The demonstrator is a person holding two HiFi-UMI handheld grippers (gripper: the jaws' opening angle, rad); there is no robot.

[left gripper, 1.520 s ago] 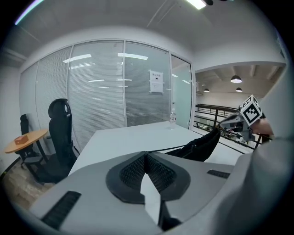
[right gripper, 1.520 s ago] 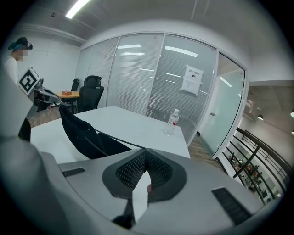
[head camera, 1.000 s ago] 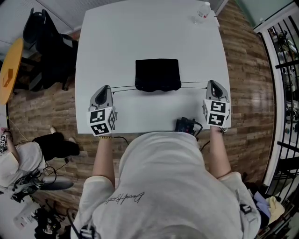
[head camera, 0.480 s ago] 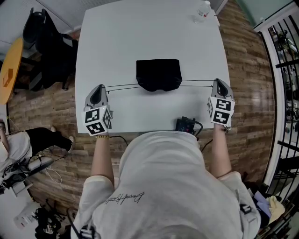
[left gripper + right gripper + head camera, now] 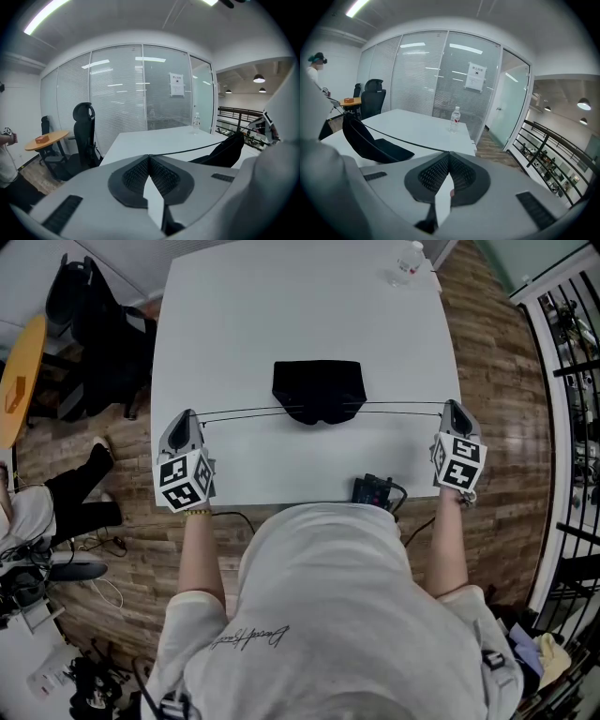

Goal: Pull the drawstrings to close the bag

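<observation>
From the head view, a black bag (image 5: pixel 319 390) lies flat near the middle of the white bench (image 5: pixel 281 306), its mouth turned toward the person and puckered along the near edge. What, if anything, is inside cannot be told, since the dark cloth hides it. A clear bottle (image 5: pixel 406 262) stands at the far right corner of the bench, and a small black device (image 5: pixel 375 491) sits at the near edge. The left drawstring (image 5: pixel 239 413) and the right drawstring (image 5: pixel 403 407) run out taut from the mouth to either side, nearly in one straight line. The left tongs (image 5: pixel 187 415) are at the bench's left edge and the right tongs (image 5: pixel 451 406) are at its right edge, both well apart from the bag. In the left gripper view, the ribbed pads are pressed together on the cord, which leaves their tip and stretches off right to the bag, whose cloth rises in a peak where the cord pulls it. A black chair (image 5: pixel 84 131) stands beyond the bench. In the right gripper view, the pads likewise meet on the cord, which runs left to the lifted corner of the bag.
</observation>
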